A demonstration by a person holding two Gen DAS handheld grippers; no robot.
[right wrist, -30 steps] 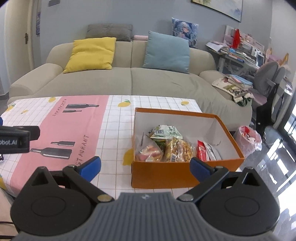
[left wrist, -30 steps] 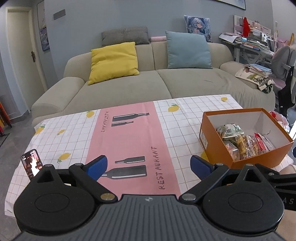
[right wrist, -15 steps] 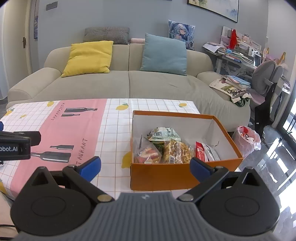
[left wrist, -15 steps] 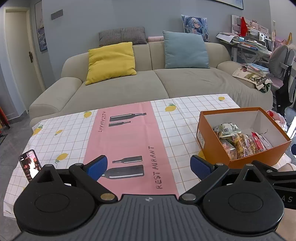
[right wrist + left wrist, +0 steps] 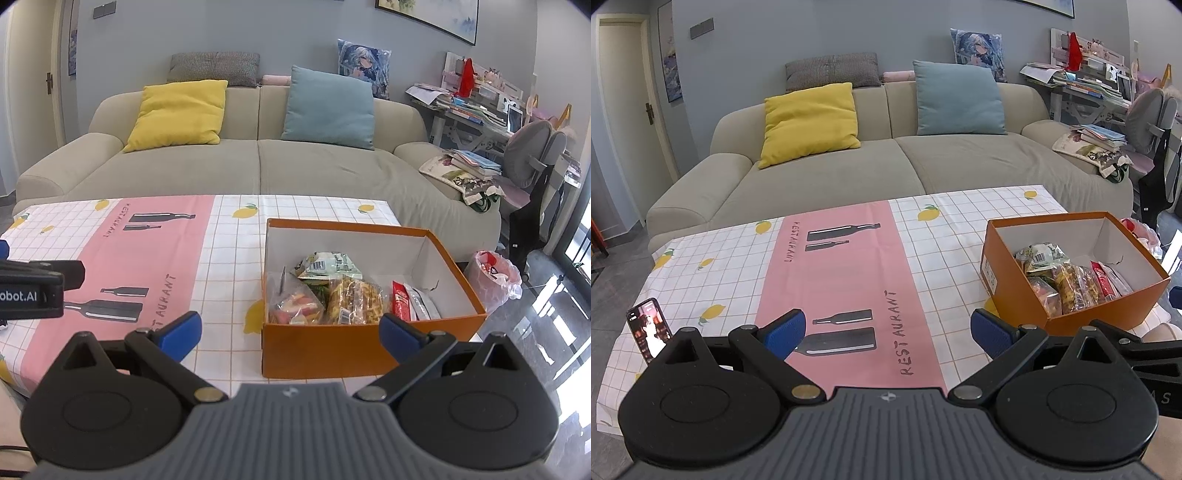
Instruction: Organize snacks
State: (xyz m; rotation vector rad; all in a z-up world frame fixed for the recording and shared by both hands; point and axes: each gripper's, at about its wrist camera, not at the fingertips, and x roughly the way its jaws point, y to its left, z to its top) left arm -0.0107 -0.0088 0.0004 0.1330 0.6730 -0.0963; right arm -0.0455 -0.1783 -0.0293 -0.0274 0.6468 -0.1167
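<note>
Left wrist view showed the left hand-held gripper point(image 5: 888, 330) with its blue-padded fingers point(image 5: 785, 330) spread wide and nothing between them, held above the near edge of the table point(image 5: 960, 221), which was covered by a white checked cloth with lemon prints and a pink central strip printed with bottles. At about 2 o'clock from that gripper sat the open orange cardboard box point(image 5: 1015, 295) with a white interior, near the table's right edge. Inside it, bunched toward the near end, lay the snack packets point(image 5: 1067, 288): a green-and-white bag, clear bags of yellow and orange pieces, and red and white sachets standing on edge. At 9 o'clock a smartphone with a lit screen point(image 5: 650, 328) stood tilted at the table's left edge.

From the right wrist view, the right hand-held gripper point(image 5: 290, 330) was likewise wide apart and empty, with the orange box point(image 5: 332, 350) straight ahead at 12 o'clock, just beyond the fingertips. The snacks point(image 5: 332, 295) filled the near half of the box; the far half was bare. Part of the left gripper's black body point(image 5: 33, 291) reached in at 9 o'clock. Beyond the table stood a beige sofa point(image 5: 258, 173) carrying a yellow cushion point(image 5: 177, 110) and a teal cushion point(image 5: 328, 107).
</note>
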